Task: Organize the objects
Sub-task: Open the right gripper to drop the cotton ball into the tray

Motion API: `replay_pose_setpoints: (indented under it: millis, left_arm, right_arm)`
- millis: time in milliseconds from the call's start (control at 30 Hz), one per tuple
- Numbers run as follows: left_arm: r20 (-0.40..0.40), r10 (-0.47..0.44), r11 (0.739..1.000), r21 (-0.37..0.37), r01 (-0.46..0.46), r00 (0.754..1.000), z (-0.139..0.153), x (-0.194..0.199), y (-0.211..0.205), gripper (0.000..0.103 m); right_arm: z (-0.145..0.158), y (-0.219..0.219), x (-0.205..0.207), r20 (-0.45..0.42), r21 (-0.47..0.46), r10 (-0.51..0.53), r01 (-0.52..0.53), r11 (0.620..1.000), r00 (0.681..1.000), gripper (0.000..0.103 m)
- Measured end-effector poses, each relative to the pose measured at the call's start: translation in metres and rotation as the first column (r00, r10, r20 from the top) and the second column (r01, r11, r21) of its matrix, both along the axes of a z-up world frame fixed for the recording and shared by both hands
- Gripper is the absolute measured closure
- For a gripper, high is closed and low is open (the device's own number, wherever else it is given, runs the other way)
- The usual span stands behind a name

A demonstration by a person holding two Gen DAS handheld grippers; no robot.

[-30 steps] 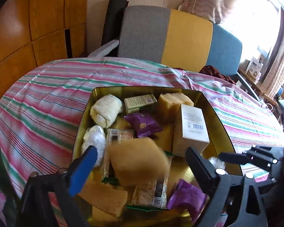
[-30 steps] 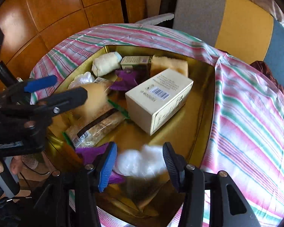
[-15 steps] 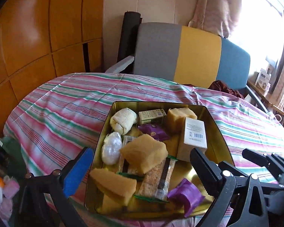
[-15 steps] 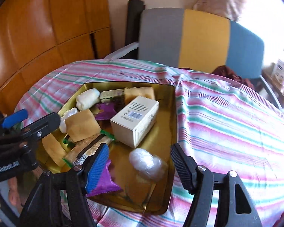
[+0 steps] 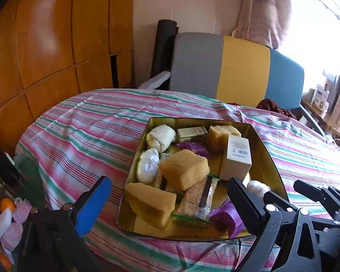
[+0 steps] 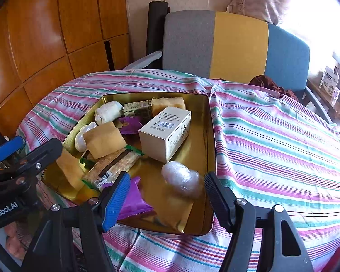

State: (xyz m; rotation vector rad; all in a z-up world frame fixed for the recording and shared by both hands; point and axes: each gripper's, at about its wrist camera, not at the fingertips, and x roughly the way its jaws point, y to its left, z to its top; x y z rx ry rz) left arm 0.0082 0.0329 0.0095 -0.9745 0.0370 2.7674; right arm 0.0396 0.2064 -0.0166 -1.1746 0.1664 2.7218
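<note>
A gold tin tray point(image 5: 269, 154) point(image 6: 212, 136) lies on the striped cloth, filled with several items. Among them are a yellow sponge point(image 5: 183, 168) point(image 6: 104, 139), a white box point(image 5: 236, 156) point(image 6: 165, 129), a rolled towel point(image 5: 161, 137) and a cracker packet point(image 5: 199, 198). My left gripper point(image 5: 170, 206) hangs open over the tray's near edge, holding nothing. My right gripper point(image 6: 167, 198) is open too. Just beyond its fingertips, a plastic-wrapped white ball point(image 6: 181, 179) rests on the tray floor beside a purple packet point(image 6: 129, 199).
A chair point(image 6: 215, 45) with a grey, yellow and blue back stands behind the table. Wooden wall panels point(image 5: 45, 45) fill the left. Small toys and bottles point(image 5: 9, 215) lie low at the left. Bare striped cloth point(image 6: 283, 147) spreads right of the tray.
Both grippers drew back and rose from the tray. The left let the yellow sponge drop onto the pile. The right let the wrapped white ball go, and it lies still in the tray.
</note>
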Motion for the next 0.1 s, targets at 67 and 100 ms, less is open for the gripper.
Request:
replay_pose_setpoints:
  millis: [67,100]
  left_arm:
    - [-0.001,0.021,1.000,0.000,-0.021,1.000,0.0013,-0.0003,-0.0039,0.001]
    - [-0.005,0.024,1.000,-0.006,-0.024,1.000,0.0018,-0.0006,-0.0046,0.000]
  right_arm:
    - [0.0011,-0.0018,0.0002,-0.007,0.004,-0.006,0.006,1.000,1.000,0.034]
    - [0.0024,-0.0021,0.0005,-0.013,0.005,-0.010,0.010,1.000,1.000,0.034]
